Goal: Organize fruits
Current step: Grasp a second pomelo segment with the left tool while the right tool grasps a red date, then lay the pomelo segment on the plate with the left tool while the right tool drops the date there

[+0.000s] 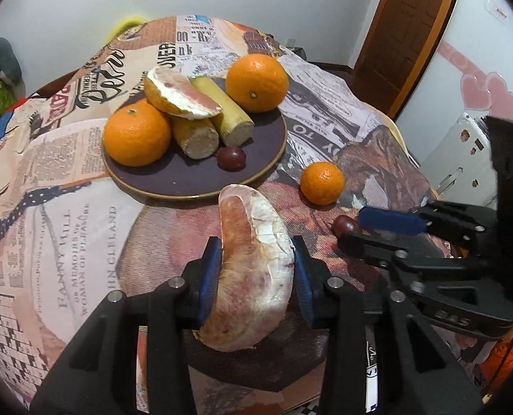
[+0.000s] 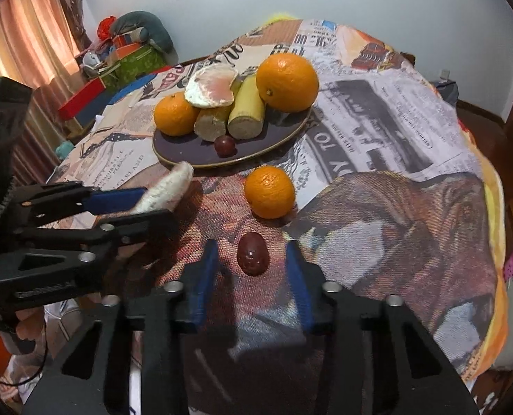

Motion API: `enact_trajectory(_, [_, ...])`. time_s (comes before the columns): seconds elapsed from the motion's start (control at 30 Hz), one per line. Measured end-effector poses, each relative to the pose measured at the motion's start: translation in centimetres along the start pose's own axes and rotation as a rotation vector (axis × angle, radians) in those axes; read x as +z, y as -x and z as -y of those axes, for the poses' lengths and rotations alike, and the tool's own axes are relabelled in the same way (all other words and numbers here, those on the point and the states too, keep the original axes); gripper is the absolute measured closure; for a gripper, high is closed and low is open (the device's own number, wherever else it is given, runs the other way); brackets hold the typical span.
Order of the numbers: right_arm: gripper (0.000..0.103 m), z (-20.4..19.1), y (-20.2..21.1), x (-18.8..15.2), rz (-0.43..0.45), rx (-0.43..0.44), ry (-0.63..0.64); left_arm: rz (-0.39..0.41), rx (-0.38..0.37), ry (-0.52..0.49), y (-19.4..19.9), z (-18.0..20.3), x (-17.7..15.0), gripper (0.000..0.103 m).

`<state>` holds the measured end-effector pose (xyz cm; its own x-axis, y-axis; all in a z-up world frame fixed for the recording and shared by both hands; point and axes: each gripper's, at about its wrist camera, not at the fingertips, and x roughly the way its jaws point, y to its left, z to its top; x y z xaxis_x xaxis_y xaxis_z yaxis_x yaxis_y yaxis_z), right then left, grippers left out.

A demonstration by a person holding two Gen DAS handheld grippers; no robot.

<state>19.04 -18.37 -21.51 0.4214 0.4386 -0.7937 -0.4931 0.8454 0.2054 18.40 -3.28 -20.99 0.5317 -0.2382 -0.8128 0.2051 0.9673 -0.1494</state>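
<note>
My left gripper [image 1: 256, 269] is shut on a peeled pomelo wedge [image 1: 253, 269], held above the cloth just in front of the dark plate [image 1: 187, 180]; it also shows in the right wrist view [image 2: 166, 190]. My right gripper [image 2: 253, 263] is open, its blue pads on either side of a red jujube [image 2: 253, 254] lying on the cloth. A small orange [image 2: 269, 192] lies just beyond it. The plate holds two oranges [image 1: 137, 135] [image 1: 256, 81], another pomelo wedge [image 1: 180, 93], two sugarcane pieces [image 1: 196, 136] and a second jujube [image 1: 231, 157].
A newspaper-print cloth [image 2: 377, 131] covers the table. Boxes and a plush toy [image 2: 132, 45] sit at the far left. A wooden door [image 1: 405, 27] and a white appliance [image 1: 457, 159] stand to the right.
</note>
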Motion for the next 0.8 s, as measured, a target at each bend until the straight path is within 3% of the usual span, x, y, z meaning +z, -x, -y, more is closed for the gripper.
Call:
enact_trajectory(0.2, [0.083, -0.3, -0.3, -0.1, -0.001, -0.018, 0.021, -0.002, 0.017, 0.002, 0.1, -0.4, -0.1, 0.065])
enact_trajectory(0.23, [0.083, -0.2, -0.3, -0.1, -0.001, -0.017, 0.019, -0.001, 0.015, 0.004, 0.1, -0.4, -0.1, 0.075])
enact_trajectory(0.4, [0.087, 0.0, -0.1, -0.2, 0.003, -0.015, 0.011, 0.007, 0.018, 0.004, 0.3, -0.4, 0.2, 0.078])
enact_trajectory(0.63, [0.088, -0.1, 0.2, -0.1, 0.01, -0.011, 0.011, -0.009, 0.021, -0.007, 0.0, -0.1, 0.3, 0.078])
enact_trajectory(0.8, [0.088, 0.0, 0.3, -0.1, 0.011, -0.01, 0.008, -0.048, 0.033, -0.019, -1.3, 0.1, 0.1, 0.068])
